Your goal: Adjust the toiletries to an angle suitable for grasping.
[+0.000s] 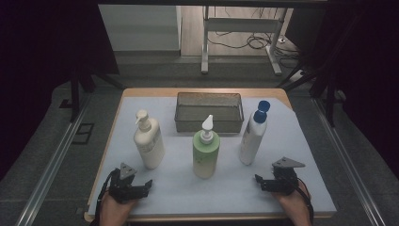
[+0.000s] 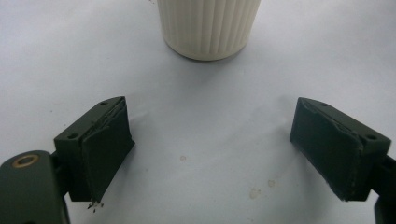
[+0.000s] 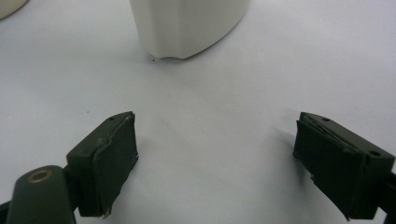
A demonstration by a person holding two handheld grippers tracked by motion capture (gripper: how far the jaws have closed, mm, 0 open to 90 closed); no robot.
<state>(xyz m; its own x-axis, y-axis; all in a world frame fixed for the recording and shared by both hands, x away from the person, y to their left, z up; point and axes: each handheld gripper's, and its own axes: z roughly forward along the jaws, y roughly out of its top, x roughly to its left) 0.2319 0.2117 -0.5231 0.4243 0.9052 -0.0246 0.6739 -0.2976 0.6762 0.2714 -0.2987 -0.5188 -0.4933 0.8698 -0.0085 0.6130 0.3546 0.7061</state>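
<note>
Both grippers gape empty — cream bottle (image 2: 208,28) ahead of left gripper (image 2: 212,158), apart.

My high view is dim, black at nine and three o'clock, the floor at twelve brighter. The mat (image 1: 179,183) is evenly lit with faint shadows. My gripper views are brighter; soft shadows fall beside my jaws, and the bottle (image 2: 208,28) at twelve blurs slightly.

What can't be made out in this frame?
- Cream bottle, left gripper view: everything above its base is cut off by the top edge.
- White bottle, right gripper view: likewise cut off at the top.
- Basket, high view: inside too dark to tell.
- Green bottle label: too small to read.
</note>
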